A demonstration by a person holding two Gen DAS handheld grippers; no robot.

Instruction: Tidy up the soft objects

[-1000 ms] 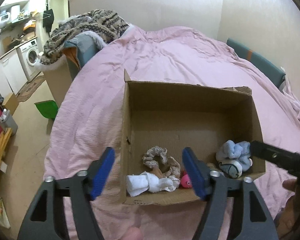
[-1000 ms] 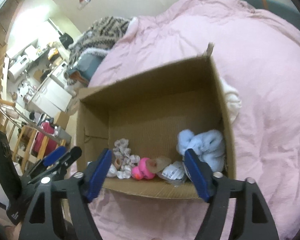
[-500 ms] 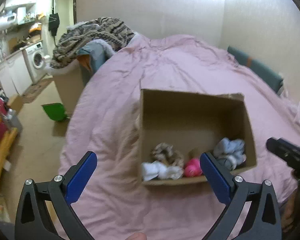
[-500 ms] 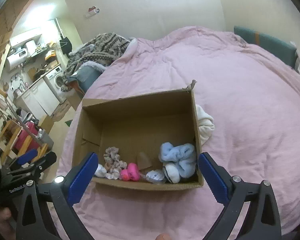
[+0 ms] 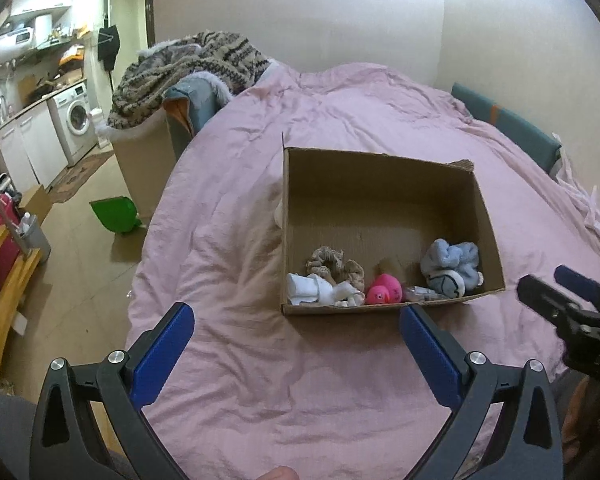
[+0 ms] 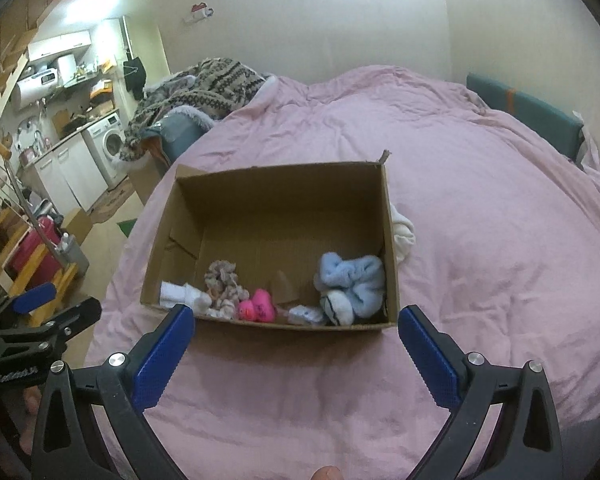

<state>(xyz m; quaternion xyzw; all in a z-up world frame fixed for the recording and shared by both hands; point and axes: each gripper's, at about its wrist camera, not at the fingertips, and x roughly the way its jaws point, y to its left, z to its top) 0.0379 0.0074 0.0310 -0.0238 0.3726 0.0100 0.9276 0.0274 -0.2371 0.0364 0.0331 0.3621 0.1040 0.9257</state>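
Note:
An open cardboard box [image 5: 380, 184] [image 6: 284, 196] sits on the pink bed cover [image 5: 260, 360] [image 6: 480, 240]. Along its near wall lie a white sock [image 5: 306, 288] [image 6: 180, 294], a beige scrunchie [image 5: 332, 264] [image 6: 222, 280], a pink soft toy [image 5: 385, 289] [image 6: 256, 306] and a light blue fluffy bundle [image 5: 452, 260] [image 6: 352, 280]. My left gripper [image 5: 296, 344] hangs wide open over the cover, short of the box, with nothing between its fingers. My right gripper [image 6: 296, 344] is likewise wide open and empty, in front of the box. A white cloth [image 6: 402, 236] lies outside the box's right wall.
A patterned blanket pile [image 5: 188, 68] tops a chair at the bed's far left. A green dustpan [image 5: 114, 214], a washing machine [image 5: 76, 120] and a yellow wooden rack [image 5: 0, 280] stand on the floor to the left. A teal headboard [image 5: 508, 128] runs along the right.
Both grippers pulled back from the box and their jaws spread wide. The box now looks smaller and farther off, its contents left inside.

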